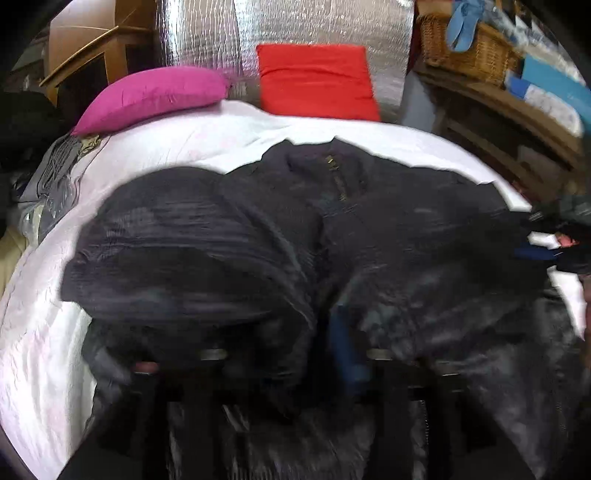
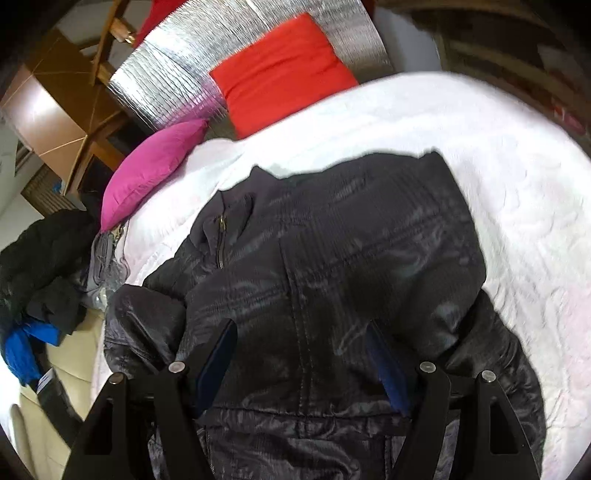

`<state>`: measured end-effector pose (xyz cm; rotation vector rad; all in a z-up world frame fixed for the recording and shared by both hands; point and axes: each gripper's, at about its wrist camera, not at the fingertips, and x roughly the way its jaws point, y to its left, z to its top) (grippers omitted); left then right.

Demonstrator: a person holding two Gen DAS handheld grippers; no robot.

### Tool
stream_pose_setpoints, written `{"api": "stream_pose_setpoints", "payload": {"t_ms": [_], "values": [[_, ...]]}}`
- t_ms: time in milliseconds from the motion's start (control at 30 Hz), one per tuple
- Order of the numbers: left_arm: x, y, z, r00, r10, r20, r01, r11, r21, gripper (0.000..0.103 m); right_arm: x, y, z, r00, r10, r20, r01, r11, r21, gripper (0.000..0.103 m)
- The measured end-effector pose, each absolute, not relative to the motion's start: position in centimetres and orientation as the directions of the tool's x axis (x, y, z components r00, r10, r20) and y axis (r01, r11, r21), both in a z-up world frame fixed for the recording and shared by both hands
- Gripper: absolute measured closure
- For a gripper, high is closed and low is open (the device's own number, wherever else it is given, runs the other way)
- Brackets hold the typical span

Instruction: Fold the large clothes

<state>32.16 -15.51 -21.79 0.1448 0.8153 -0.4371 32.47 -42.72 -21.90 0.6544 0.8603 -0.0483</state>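
A large dark quilted jacket [image 1: 369, 236] lies on the white bedspread [image 1: 44, 332], zipper and collar toward the pillows; it also shows in the right wrist view [image 2: 332, 258]. My left gripper [image 1: 295, 354] is low over the jacket; a fold of its sleeve [image 1: 192, 258] bulges over the fingers and hides most of them, with one blue pad [image 1: 347, 354] showing, so its state is unclear. My right gripper [image 2: 301, 362] is open, its blue-padded fingers [image 2: 388, 369] spread wide just above the jacket's lower body.
A magenta pillow [image 1: 151, 96] and a red pillow [image 1: 317, 81] lie at the head of the bed against a silver foil panel [image 1: 295, 26]. Dark and blue clothes [image 2: 33, 295] are piled beside the bed. Wooden shelves with a wicker basket [image 1: 469, 48] stand at the right.
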Motion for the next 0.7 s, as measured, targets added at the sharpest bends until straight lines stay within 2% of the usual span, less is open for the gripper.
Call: {"api": "stream_pose_setpoints", "payload": {"t_ms": [67, 233, 333, 433, 567, 700], "values": [[30.5, -13.6, -20.4, 0.587, -0.396, -0.706, 0.434, 0.890, -0.138, 0.022, 32.5, -42.7, -22.5, 0.651, 0.237, -0.721, 0.296, 0.795, 0.529, 0.027], [27.7, -8.5, -18.3, 0.545, -0.497, -0.675, 0.400, 0.862, -0.312, 0.022, 31.1, -41.9, -22.4, 0.666, 0.252, -0.702, 0.279, 0.789, 0.548, 0.026], [29.2, -4.8, -17.0, 0.586, -0.473, -0.658, 0.292, 0.881, -0.373, 0.018, 29.5, -41.0, -21.8, 0.681, 0.241, -0.691, 0.266, 0.798, 0.541, 0.023], [33.0, -0.1, -17.0, 0.615, -0.431, -0.660, 0.110, 0.876, -0.470, 0.015, 28.1, -39.3, -21.2, 0.671, 0.235, -0.703, 0.236, 0.832, 0.502, 0.022], [38.1, 2.9, -20.2, 0.538, -0.529, -0.656, -0.068, 0.749, -0.659, 0.015, 27.3, -37.4, -20.4, 0.659, 0.225, -0.718, 0.183, 0.877, 0.444, 0.022], [40.6, 3.5, -23.0, 0.518, -0.544, -0.660, -0.177, 0.687, -0.705, 0.015, 27.4, -37.0, -20.2, 0.689, 0.220, -0.691, 0.162, 0.882, 0.443, 0.022]]}}
